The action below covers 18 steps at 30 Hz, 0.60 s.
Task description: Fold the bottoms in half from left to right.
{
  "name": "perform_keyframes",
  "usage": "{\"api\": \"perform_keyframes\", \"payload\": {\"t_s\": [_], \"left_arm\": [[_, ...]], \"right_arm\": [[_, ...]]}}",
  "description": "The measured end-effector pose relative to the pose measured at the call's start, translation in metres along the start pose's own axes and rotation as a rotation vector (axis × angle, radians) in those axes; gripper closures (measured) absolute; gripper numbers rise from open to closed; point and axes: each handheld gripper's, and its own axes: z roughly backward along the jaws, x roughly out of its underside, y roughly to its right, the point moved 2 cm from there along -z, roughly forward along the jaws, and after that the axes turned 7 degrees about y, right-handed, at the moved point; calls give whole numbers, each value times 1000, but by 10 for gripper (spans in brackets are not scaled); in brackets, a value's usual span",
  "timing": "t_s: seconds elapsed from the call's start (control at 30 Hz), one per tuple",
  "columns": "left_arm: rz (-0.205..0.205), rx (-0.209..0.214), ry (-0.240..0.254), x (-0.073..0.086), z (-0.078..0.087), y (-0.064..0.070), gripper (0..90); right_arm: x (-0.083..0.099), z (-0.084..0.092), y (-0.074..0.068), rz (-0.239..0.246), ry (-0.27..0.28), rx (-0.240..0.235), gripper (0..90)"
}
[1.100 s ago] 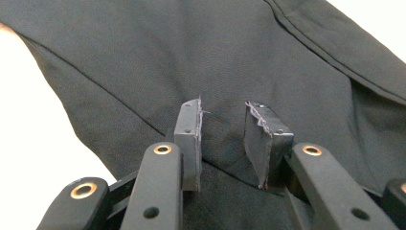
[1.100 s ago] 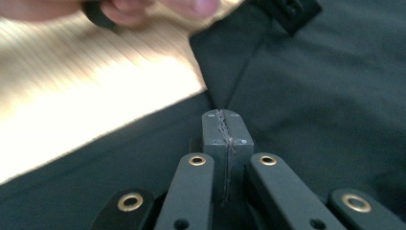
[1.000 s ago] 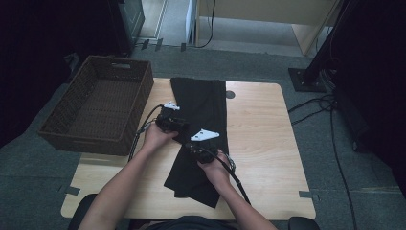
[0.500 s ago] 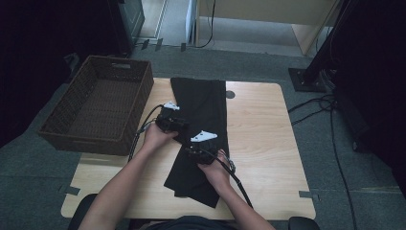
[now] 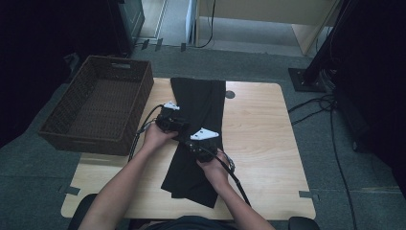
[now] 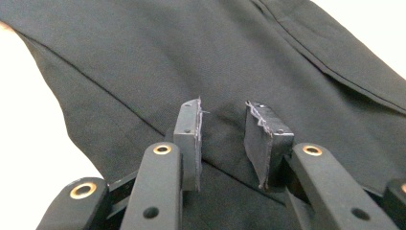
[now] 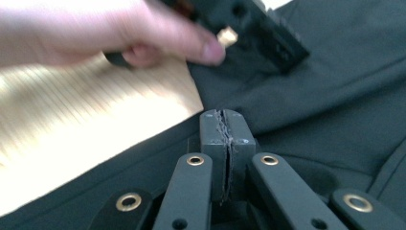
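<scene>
While both grippers sit on the black garment (image 5: 201,98), the step looks like gathering its mid-length for a fold, so grip quality matters most. Wicker basket (image 5: 81,140) stands at 9 o'clock of the table (image 5: 258,129), off its edge, with nothing seen in it. Garment lies flat down the table middle, running 12 to 6 o'clock, its lower end skewed toward 7.

Left gripper (image 6: 222,129) is at the garment's 9 o'clock edge. Jaws partly open, pads apart, cloth beneath and between them but not pinched. Judgement: push the tips down so a real ridge of fabric rises between the pads before closing, else it grabs one layer only.

Right gripper (image 7: 224,129) sits just at 4 o'clock of the left one, near the same cloth edge. Pads fully together. Cannot tell if a thin edge is caught. Judgement: reopen and take a deeper bite. Keep both hands level when lifting, to avoid a twist.
</scene>
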Motion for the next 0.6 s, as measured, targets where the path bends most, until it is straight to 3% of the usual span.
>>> {"api": "perform_keyframes", "payload": {"t_s": [0.1,0.17,0.23,0.33,0.6], "left_arm": [[5,2,0,0,0,0,666],[5,3,-1,0,0,-1,668],[3,-1,1,0,0,-1,666],[-3,-2,-2,0,1,-1,665],[13,1,2,0,0,0,631]], "right_arm": [[-11,2,0,-22,23,-30,892],[-16,2,0,-65,66,-93,885],[-16,-1,3,-105,83,-118,844],[-3,-4,9,-96,44,-80,781],[15,-3,23,-51,37,-4,626]]}}
